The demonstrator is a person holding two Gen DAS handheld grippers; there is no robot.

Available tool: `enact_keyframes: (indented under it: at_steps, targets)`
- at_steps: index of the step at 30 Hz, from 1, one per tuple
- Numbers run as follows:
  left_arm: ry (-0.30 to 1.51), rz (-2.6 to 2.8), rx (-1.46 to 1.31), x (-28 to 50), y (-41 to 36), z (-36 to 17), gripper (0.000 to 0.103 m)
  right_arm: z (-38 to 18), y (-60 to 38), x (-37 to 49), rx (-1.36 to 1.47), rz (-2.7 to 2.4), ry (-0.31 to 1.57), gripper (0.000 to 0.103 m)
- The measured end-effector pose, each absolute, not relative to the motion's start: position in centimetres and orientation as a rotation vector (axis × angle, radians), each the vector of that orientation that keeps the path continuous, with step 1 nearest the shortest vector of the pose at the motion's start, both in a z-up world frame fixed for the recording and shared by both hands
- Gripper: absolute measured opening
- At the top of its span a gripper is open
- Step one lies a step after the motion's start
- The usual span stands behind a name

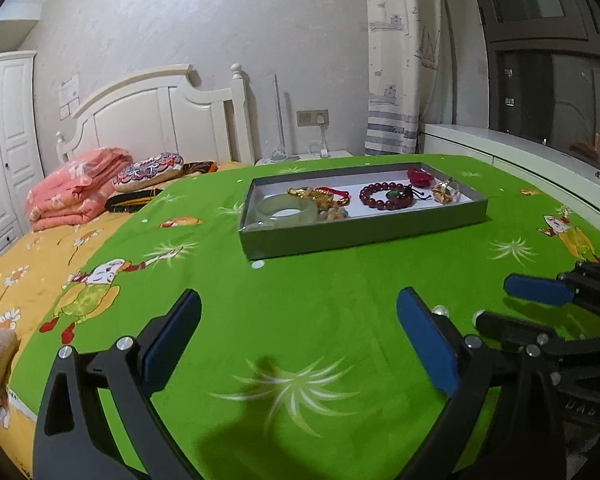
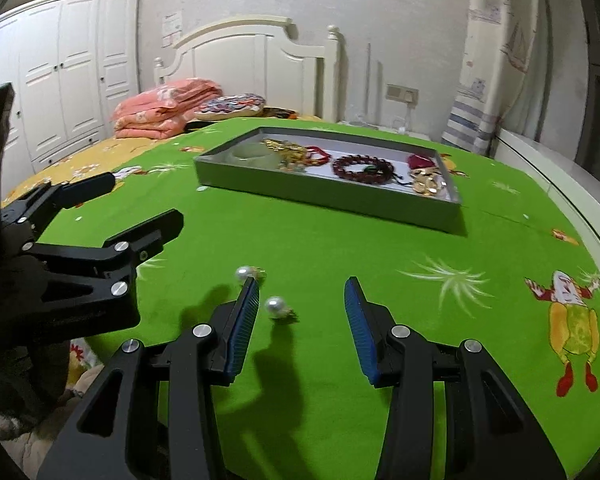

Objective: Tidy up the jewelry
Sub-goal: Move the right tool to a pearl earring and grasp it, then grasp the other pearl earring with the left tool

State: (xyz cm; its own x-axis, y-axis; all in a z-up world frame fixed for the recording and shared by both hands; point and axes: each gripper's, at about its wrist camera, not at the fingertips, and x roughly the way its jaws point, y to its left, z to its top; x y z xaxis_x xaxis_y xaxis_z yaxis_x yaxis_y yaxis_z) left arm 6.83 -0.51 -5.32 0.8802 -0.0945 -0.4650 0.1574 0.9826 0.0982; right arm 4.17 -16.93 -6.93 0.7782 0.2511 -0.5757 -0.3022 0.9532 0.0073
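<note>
Left wrist view
My left gripper (image 1: 298,344): black arms with blue pads fill the bottom of the frame; I see the jaws spread wide with nothing between them but the green printed bedspread (image 1: 308,288).
My right gripper (image 1: 536,300): comes in at the lower right edge; one blue-padded finger and one black finger show, set apart and holding nothing.
Shallow grey rectangular tray (image 1: 364,236): centre of the frame, resting on the green cloth, well apart from both grippers.
Tray contents: a pale green jade bangle (image 1: 286,211) at the left end, a tangle of gold chain with red cord (image 1: 320,196) just beside it, a dark red bead bracelet (image 1: 386,196) right of centre, and a small gold ornament (image 1: 444,193) at the right end.
Folded pink quilt (image 1: 76,190): left middle, on the yellow sheet before the white headboard (image 1: 160,120).

Right wrist view
My right gripper (image 2: 302,332): bottom centre, jaws open wide, gripping nothing.
Two white pearl earrings: one pearl (image 2: 276,305) lies on the cloth between the fingers, close to the left pad; I cannot tell whether they touch. The other pearl (image 2: 244,273) sits at the tip of that pad, on its outer side.
My left gripper (image 2: 132,204): left edge, fingers parted and empty.
Grey tray (image 2: 324,196): upper centre, well apart from the pearls.
</note>
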Motion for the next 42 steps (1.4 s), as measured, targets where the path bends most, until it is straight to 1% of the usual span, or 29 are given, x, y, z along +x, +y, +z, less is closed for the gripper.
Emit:
enact_keyframes:
  at_steps: [8, 19, 21, 30, 32, 34, 35, 40, 42]
  targets:
    - [0.501, -0.161, 0.173, 7.0, -1.3, -6.1, 0.095, -8.1, -15.9, 4.8, -0.103, 0.337, 0.652, 0.039]
    - [0.519, -0.179, 0.185, 7.2, -1.7, -6.6, 0.095, -8.4, -15.6, 5.1, -0.122, 0.348, 0.642, 0.023]
    - [0.520, -0.181, 0.184, 7.2, -1.7, -6.6, 0.095, -8.5, -15.6, 5.1, -0.129, 0.347, 0.636, 0.017]
    - [0.507, -0.292, 0.247, 6.4, -3.9, -6.8, 0.094, -8.0, -16.4, 4.7, -0.136, 0.292, 0.611, 0.017]
    - [0.512, -0.335, 0.281, 6.3, -5.1, -6.9, 0.086, -7.6, -17.0, 4.6, -0.121, 0.271, 0.601, 0.017]
    - [0.532, -0.371, 0.311, 6.4, -6.2, -7.3, 0.075, -7.4, -17.5, 4.5, -0.113, 0.253, 0.594, 0.017]
    - [0.541, -0.378, 0.317, 6.6, -6.5, -7.5, 0.073, -7.3, -17.8, 4.5, -0.111, 0.245, 0.592, 0.017]
    - [0.601, -0.374, 0.289, 7.9, -6.9, -7.9, 0.054, -7.2, -18.3, 4.4, -0.100, 0.231, 0.582, 0.017]
    - [0.623, -0.362, 0.269, 8.6, -6.7, -8.0, 0.050, -7.1, -18.5, 4.4, -0.096, 0.230, 0.580, 0.017]
